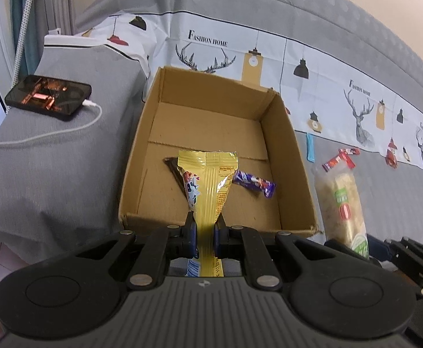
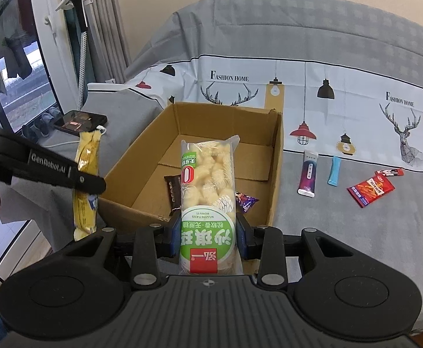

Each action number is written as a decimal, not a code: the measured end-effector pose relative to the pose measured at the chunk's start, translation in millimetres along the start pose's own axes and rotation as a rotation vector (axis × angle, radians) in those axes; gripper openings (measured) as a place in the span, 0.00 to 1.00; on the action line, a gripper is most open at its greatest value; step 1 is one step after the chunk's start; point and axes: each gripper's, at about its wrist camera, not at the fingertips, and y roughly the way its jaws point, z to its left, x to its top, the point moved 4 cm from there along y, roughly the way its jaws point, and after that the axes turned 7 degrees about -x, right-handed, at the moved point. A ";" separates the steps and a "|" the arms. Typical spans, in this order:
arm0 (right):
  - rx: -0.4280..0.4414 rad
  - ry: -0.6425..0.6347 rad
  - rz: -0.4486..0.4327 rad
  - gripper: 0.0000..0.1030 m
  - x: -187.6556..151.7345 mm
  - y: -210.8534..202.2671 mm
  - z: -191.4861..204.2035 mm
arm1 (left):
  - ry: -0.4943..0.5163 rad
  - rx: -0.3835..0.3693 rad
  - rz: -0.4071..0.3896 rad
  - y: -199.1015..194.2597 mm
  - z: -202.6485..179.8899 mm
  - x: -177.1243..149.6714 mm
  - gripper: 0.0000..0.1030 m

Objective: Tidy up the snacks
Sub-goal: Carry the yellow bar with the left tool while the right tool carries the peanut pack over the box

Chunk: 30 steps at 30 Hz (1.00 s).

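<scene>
An open cardboard box [image 1: 286, 145] [image 2: 275, 156] stands on the grey bed. Inside lie a dark brown packet [image 1: 172, 166] [image 2: 173, 191] and a purple candy [image 1: 255, 185] [image 2: 247, 200]. My left gripper [image 1: 205, 232] is shut on a long yellow snack packet [image 1: 211, 179], held over the box's near edge; it also shows in the right wrist view [image 2: 88, 156]. My right gripper [image 2: 208, 232] is shut on a clear green-labelled pastry pack [image 2: 208, 179], held just before the box; it also shows in the left wrist view [image 1: 342, 200].
On the bed right of the box lie a purple-white sachet [image 2: 308, 177], a blue sachet [image 2: 334, 171], a red packet [image 2: 369, 188] and small red packets [image 1: 340, 159]. A phone [image 1: 48, 97] on a white cable lies left of the box. A window stands at far left.
</scene>
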 end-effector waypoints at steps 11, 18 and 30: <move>-0.009 0.001 0.021 0.37 11.2 31.8 -3.1 | -0.007 0.008 -0.004 22.1 5.7 26.5 0.12; -0.006 0.012 0.031 0.37 21.9 56.3 -5.2 | -0.003 0.024 0.007 44.8 9.8 44.0 0.12; -0.010 0.012 0.057 0.37 37.3 103.5 -9.7 | -0.001 0.045 0.050 97.6 18.2 69.4 0.12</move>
